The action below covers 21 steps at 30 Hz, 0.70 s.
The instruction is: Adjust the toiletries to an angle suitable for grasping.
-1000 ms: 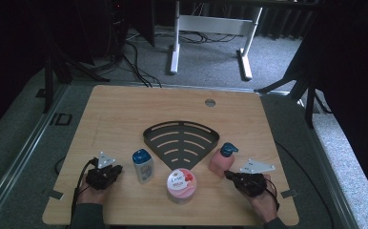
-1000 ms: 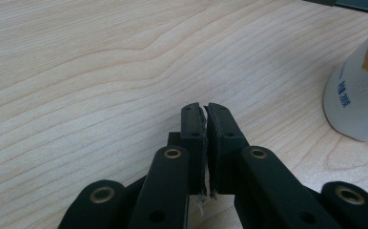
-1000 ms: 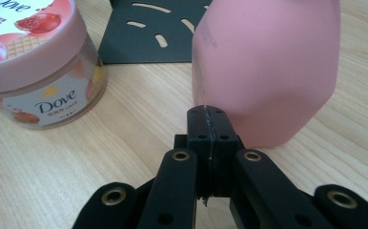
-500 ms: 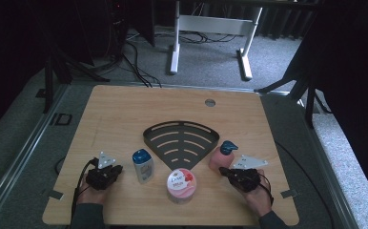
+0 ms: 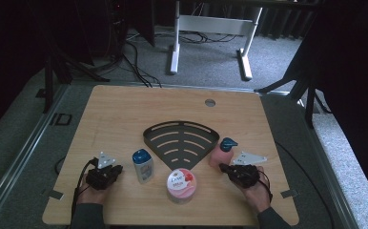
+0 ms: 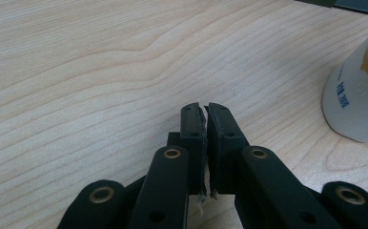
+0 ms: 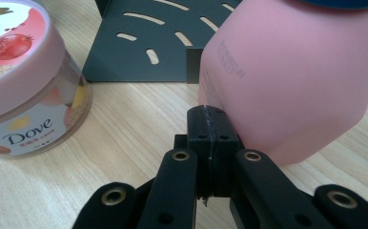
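A black fan-shaped slotted rack (image 5: 180, 141) lies in the middle of the wooden table (image 5: 125, 109). A pink bottle with a blue cap (image 5: 222, 151) (image 7: 291, 81) stands at its right corner. A pink Dove jar (image 5: 180, 184) (image 7: 20, 81) sits in front of the rack, and a small white bottle with a blue cap (image 5: 143, 165) (image 6: 358, 95) stands to its left. My left gripper (image 5: 116, 169) (image 6: 206, 109) rests shut and empty left of the white bottle. My right gripper (image 5: 221, 167) (image 7: 209, 112) is shut and empty, with its tips right at the foot of the pink bottle.
A round cable hole (image 5: 210, 102) sits near the table's far edge. Beyond the table stands a white frame (image 5: 210, 28) on grey carpet, with cables on the floor. Bare wood stretches across the far half of the table.
My right gripper has slid a little to the left, toward the pink bottle. The left gripper and the objects have stayed put.
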{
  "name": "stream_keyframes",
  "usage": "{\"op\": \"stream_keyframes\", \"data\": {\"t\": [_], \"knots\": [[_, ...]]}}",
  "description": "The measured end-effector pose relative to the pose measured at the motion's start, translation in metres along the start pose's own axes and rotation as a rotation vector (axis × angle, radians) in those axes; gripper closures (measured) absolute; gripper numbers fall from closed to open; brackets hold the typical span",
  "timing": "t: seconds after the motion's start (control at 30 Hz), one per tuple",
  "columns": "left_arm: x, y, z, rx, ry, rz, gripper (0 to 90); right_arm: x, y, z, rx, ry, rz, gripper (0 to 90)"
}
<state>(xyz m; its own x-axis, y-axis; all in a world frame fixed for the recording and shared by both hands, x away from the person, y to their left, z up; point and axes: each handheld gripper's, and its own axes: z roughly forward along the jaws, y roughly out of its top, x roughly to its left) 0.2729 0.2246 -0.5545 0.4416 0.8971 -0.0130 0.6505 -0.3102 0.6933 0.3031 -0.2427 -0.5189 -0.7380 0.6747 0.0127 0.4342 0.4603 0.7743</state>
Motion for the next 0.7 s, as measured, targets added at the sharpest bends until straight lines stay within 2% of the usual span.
{"op": "stream_keyframes", "data": {"t": [0.7], "knots": [[0.000,0.000,0.000,0.000,-0.003,0.001,85.6,-0.012,0.007,0.005,0.003,-0.021,-0.003,90.0]]}}
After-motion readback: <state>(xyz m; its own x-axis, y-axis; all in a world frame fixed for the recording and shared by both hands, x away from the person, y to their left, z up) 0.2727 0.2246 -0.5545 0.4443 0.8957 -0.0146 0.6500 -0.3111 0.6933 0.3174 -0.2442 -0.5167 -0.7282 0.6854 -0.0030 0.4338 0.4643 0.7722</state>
